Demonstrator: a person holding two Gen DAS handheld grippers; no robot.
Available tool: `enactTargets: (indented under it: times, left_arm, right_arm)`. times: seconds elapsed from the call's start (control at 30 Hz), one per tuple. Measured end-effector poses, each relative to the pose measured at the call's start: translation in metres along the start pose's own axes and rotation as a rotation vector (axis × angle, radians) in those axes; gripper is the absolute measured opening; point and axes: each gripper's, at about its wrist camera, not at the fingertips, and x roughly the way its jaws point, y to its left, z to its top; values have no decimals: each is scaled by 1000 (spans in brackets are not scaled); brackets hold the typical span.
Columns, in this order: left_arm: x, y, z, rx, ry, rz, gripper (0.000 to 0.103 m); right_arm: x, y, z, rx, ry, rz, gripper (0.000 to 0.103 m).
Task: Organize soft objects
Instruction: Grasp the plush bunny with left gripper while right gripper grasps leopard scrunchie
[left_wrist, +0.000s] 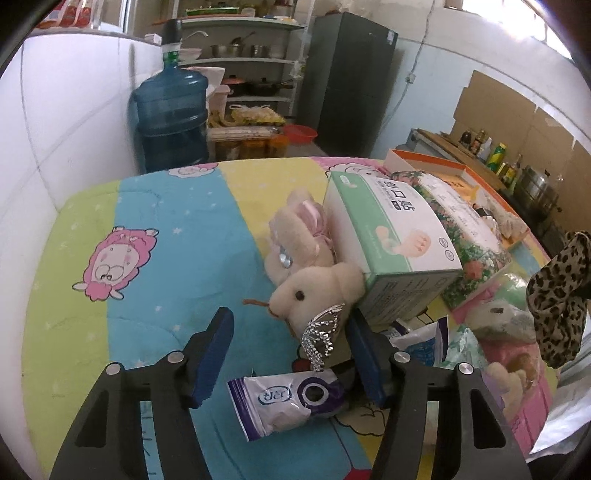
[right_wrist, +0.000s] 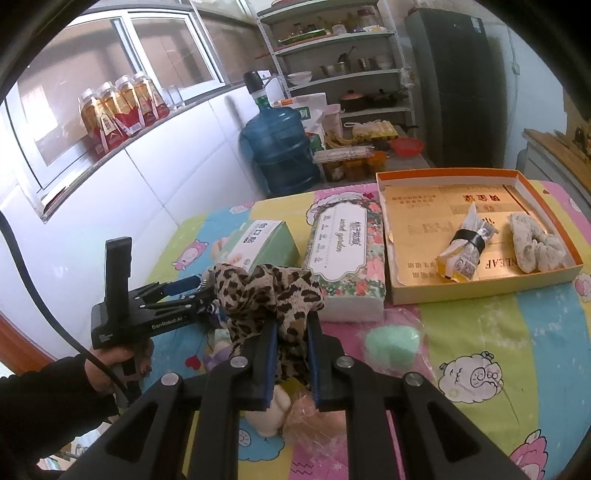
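A quilt (left_wrist: 177, 229) in bands of green, blue, yellow and pink, printed with cartoon sheep, covers the work surface in a kitchen-like room: white tiled wall on one side, one blue water jug (right_wrist: 280, 147) on the floor beyond, a shelf rack (right_wrist: 343, 55) of pots and bowls, a dark fridge (left_wrist: 351, 81), and a row of bottles (right_wrist: 122, 107) on the window ledge. The right gripper (right_wrist: 291, 325) is clamped on a leopard scrunchie (right_wrist: 269, 291), which bunches above the pads and hangs between them, lifted off the quilt; in the left view it dangles at the right edge. The left gripper (left_wrist: 291, 332) has its jaws apart with nothing pressed between them, though the head of a plush rabbit (left_wrist: 314, 291) and its silver tiara (left_wrist: 323, 332) lie in the gap. A sleeved hand (right_wrist: 110, 362) holds that gripper. The rabbit lies on its side, long axis running away from the left camera, nose toward the blue band, body against a green box (left_wrist: 388, 236). Two cartons stand side by side: the green one and a floral tissue pack (right_wrist: 343, 254). One orange-rimmed tray (right_wrist: 388, 177) holds two things, a taped packet (right_wrist: 465, 243) and a pale scrunchie (right_wrist: 535, 243). One purple-and-white pouch (left_wrist: 284, 402) lies just before the left jaws, and a mint sponge (right_wrist: 391, 343) on the pink band.
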Motion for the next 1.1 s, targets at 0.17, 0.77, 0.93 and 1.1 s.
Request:
enactTargets:
  times: [0.17, 0.77, 0.93, 1.1]
  left_arm:
    - [7, -3, 5, 29, 5, -10, 64]
    - [-9, -5, -2, 9, -70, -48, 36]
    - [-32, -1, 0, -13, -110, -24, 36]
    - [-65, -11, 5, -11, -169, -29, 36]
  right_arm:
    - [3, 0, -1, 1, 11, 8, 15]
    - [-1, -4, -3, 12, 12, 4, 15]
    - [-4, -3, -1, 6, 4, 15, 15]
    - [-13, -3, 2, 4, -23, 26, 15]
